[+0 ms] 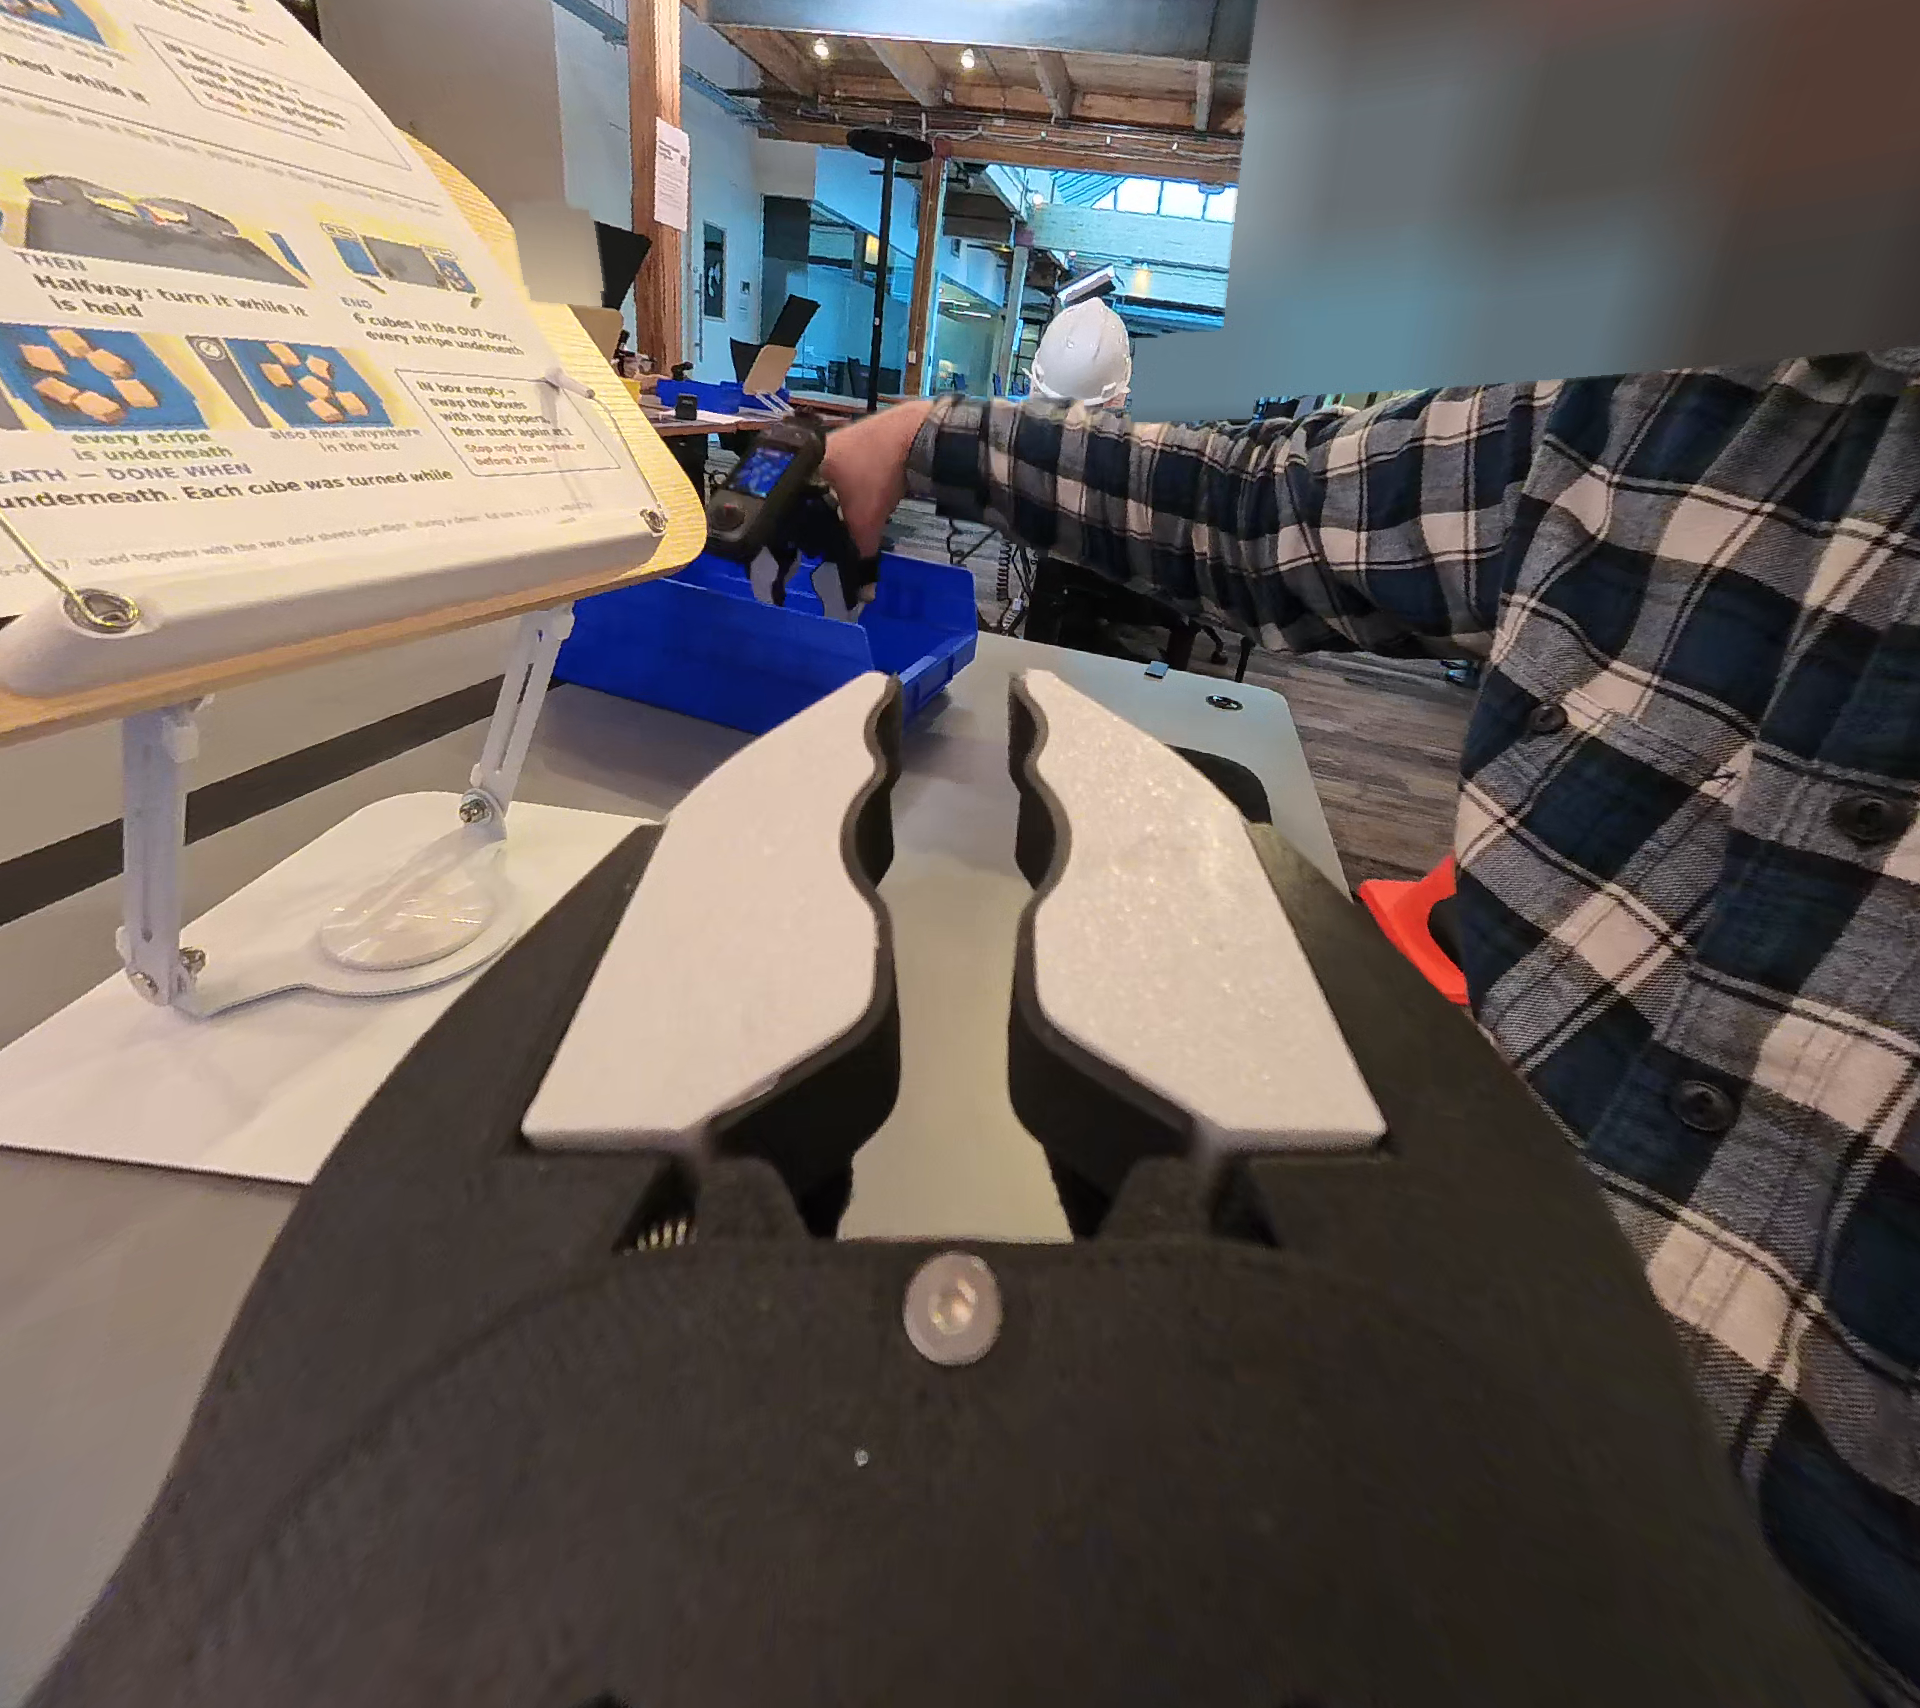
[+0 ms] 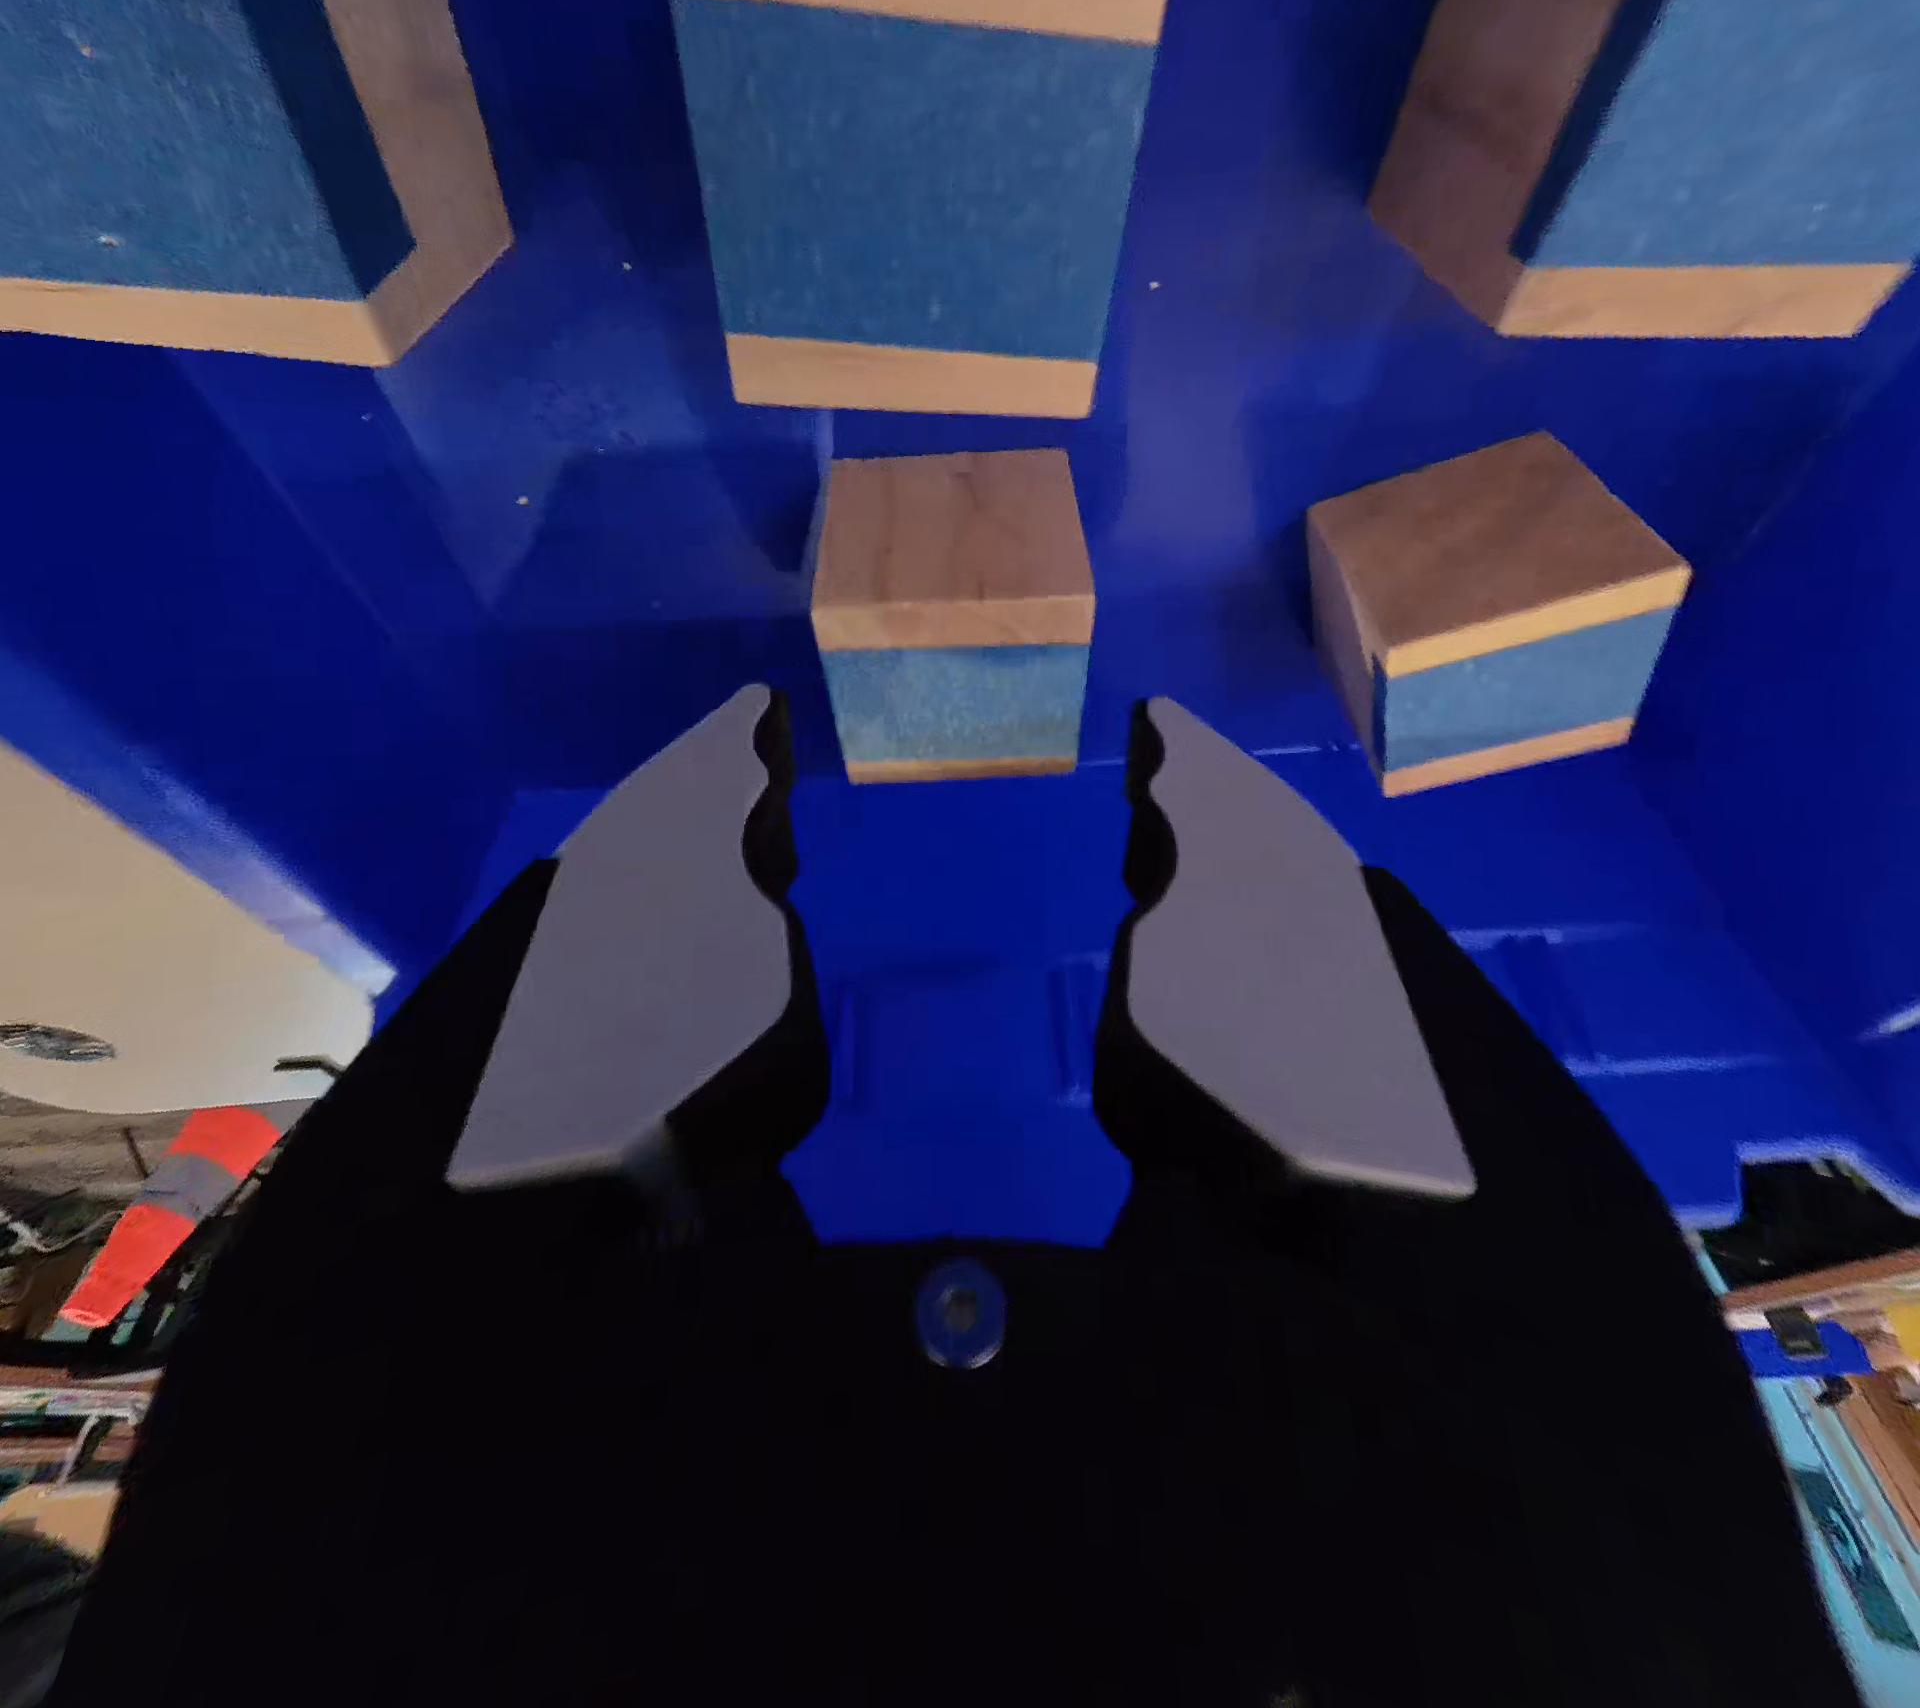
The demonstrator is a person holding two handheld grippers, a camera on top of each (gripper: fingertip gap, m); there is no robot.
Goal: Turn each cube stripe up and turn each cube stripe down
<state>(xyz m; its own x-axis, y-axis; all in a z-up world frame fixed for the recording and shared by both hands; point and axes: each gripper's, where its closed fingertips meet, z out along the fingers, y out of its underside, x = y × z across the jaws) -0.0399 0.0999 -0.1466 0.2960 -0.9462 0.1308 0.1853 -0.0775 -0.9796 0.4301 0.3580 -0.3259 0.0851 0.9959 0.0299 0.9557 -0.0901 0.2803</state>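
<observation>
So the right gripper (image 2: 956, 723) is down inside the blue bin (image 2: 312, 619), jaws spread wide with nothing in them, and lined up on a wooden cube (image 2: 951, 619) sitting just past the fingertips; there's clear blue floor on both sides between the pads and the cube, so no contact. That cube has its blue stripe on the side facing the camera, plain wood on top. Four more striped cubes sit around it: one to the right (image 2: 1496, 609), a big one straight ahead (image 2: 914, 141), and one in each far corner, left (image 2: 208, 100) and right (image 2: 1704, 100). Over in the left wrist view, the left gripper (image 1: 954, 692) hangs above the grey table (image 1: 1247, 723), jaws narrowed to a small gap and holding nothing, just table visible between the pads. You can also see the bin (image 1: 727, 650) from outside there, behind a tilted instruction sheet on a stand (image 1: 312, 411), with a plaid sleeve (image 1: 1351, 495) reaching the other gripper into it.
</observation>
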